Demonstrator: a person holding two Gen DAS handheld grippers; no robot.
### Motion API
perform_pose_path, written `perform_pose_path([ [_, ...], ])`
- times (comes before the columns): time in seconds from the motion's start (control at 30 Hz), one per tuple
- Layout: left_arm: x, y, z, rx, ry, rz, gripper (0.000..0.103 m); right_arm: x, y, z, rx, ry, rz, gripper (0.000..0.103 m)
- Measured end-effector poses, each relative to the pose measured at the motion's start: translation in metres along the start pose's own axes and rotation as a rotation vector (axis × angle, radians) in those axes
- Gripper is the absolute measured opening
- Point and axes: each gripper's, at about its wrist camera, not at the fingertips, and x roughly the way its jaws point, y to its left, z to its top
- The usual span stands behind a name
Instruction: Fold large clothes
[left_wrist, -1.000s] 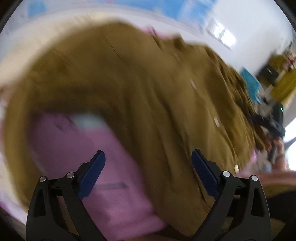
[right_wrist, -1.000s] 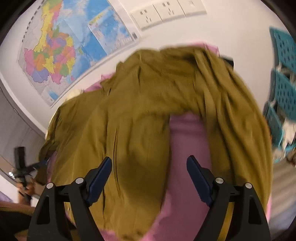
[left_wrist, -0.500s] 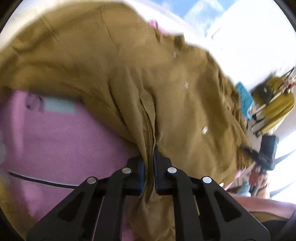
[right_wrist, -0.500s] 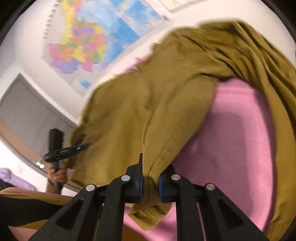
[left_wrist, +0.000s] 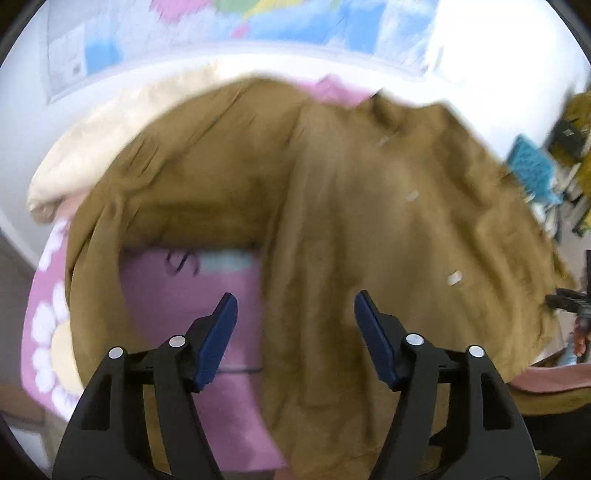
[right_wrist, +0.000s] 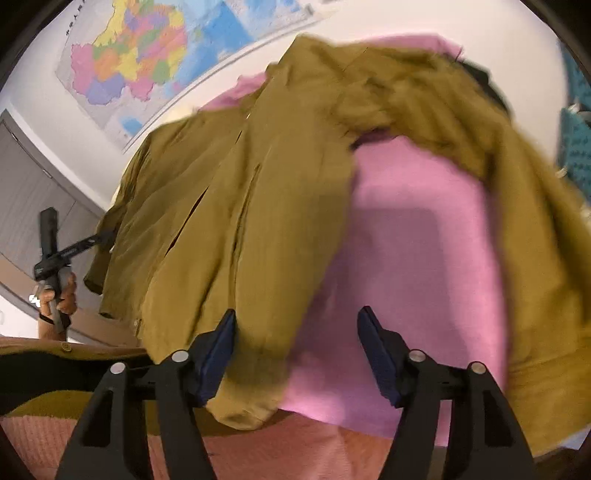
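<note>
We hold both tools with their jaws spread wide and nothing between them. The left gripper (left_wrist: 295, 325) hovers over the olive-brown shirt (left_wrist: 369, 229), which lies spread on a pink blanket (left_wrist: 192, 306); the right gripper (right_wrist: 295, 339) hangs over the same shirt (right_wrist: 258, 206) from the other side.

Near our left tool, the shirt's front edge runs down between the two fingers, with bare pink blanket showing to its left, framed by a sleeve that curves round it. Near our right tool, a folded shirt edge lies just beside the left finger (right_wrist: 218, 350), and a broad patch of bare blanket (right_wrist: 413, 258) opens ahead and to the right, bounded by the other sleeve. Those two pink patches give us open room.

We count one shirt, one blanket, three pale buttons (left_wrist: 453, 277) along the placket in the left view, and one wall map (right_wrist: 140, 51) behind. A cream cloth (left_wrist: 96, 155) lies past the shirt's far left edge. The left view is blurred.
</note>
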Motion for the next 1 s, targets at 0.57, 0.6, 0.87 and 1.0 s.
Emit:
perform_pose_path([
  [0.57,0.046,-0.143,0.07,0.309,-0.037,-0.25,0.085,-0.052,-0.144,0.027,0.18,-0.12,-0.211,0.039],
  [0.6,0.054,-0.152,0.075,0.319,-0.028,-0.271,0.085,-0.052,-0.147,0.026,0.159,-0.117,-0.187,0.024],
  [0.87,0.111,-0.225,0.11,0.397,0.015,-0.32,0.085,-0.146,-0.148,0.06,0.217,-0.392,-0.236,0.007],
  [1.0,0.138,-0.262,0.132,0.439,0.016,-0.335,0.084,-0.203,-0.146,0.072,0.212,-0.478,-0.272,0.007],
])
